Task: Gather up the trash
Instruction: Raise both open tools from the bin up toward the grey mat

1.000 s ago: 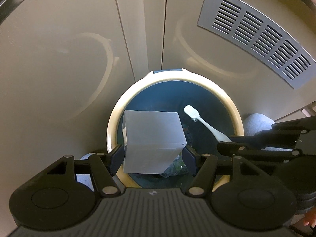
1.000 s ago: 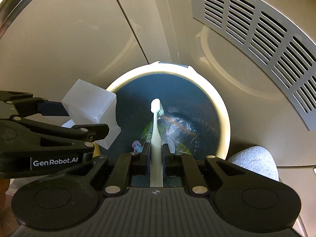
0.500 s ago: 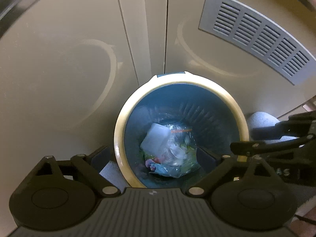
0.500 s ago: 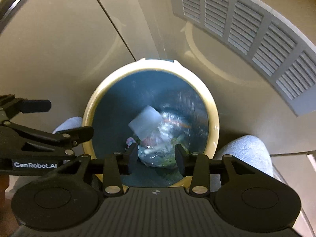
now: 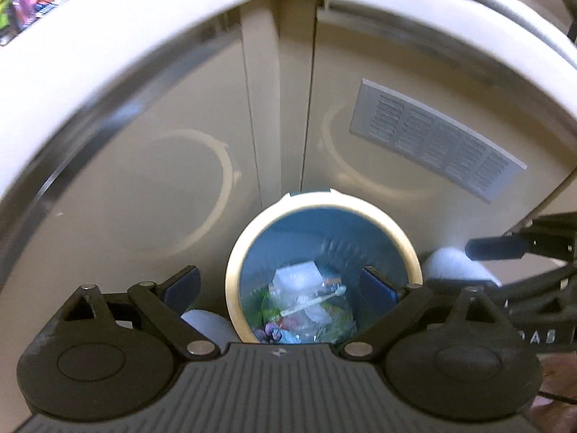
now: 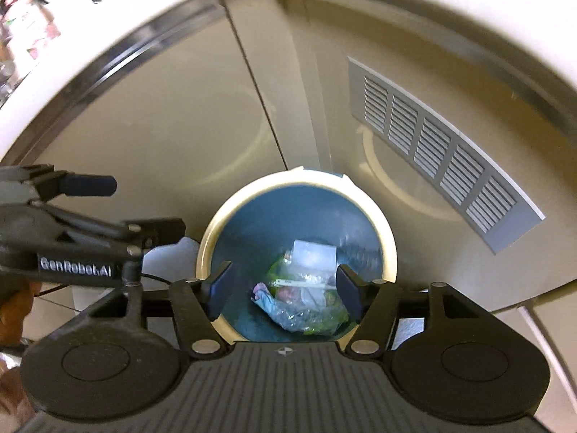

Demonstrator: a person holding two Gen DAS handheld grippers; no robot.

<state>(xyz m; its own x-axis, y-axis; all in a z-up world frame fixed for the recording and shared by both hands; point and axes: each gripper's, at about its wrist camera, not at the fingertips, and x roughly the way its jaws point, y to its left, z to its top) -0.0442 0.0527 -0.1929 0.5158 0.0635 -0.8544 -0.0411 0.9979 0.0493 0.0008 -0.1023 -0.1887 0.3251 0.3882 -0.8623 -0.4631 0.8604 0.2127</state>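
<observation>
A round bin with a cream rim [image 5: 233, 274] [image 6: 205, 249] and a blue inside stands on the floor below both grippers. Among crumpled plastic bags at its bottom lie a white box [image 5: 296, 277] [image 6: 314, 252] and a white toothbrush [image 5: 313, 301] [image 6: 303, 282]. My left gripper [image 5: 279, 285] hangs above the bin, its jaws still opening, with nothing between them. My right gripper [image 6: 285, 283] is also above the bin, jaws opening and empty. One finger [image 5: 496, 248] of the right gripper shows at the right of the left wrist view.
Beige cabinet doors rise behind the bin, with a grey vent grille [image 5: 432, 140] [image 6: 443, 166] on the right door. A white counter edge [image 5: 108, 36] overhangs above. Pale grey rounded shapes [image 5: 458, 265] [image 5: 205, 321] sit on the floor on both sides of the bin.
The left gripper let go of the white box and the right let go of the toothbrush; both fell into the bin. Both grippers opened and rose away from the bin.
</observation>
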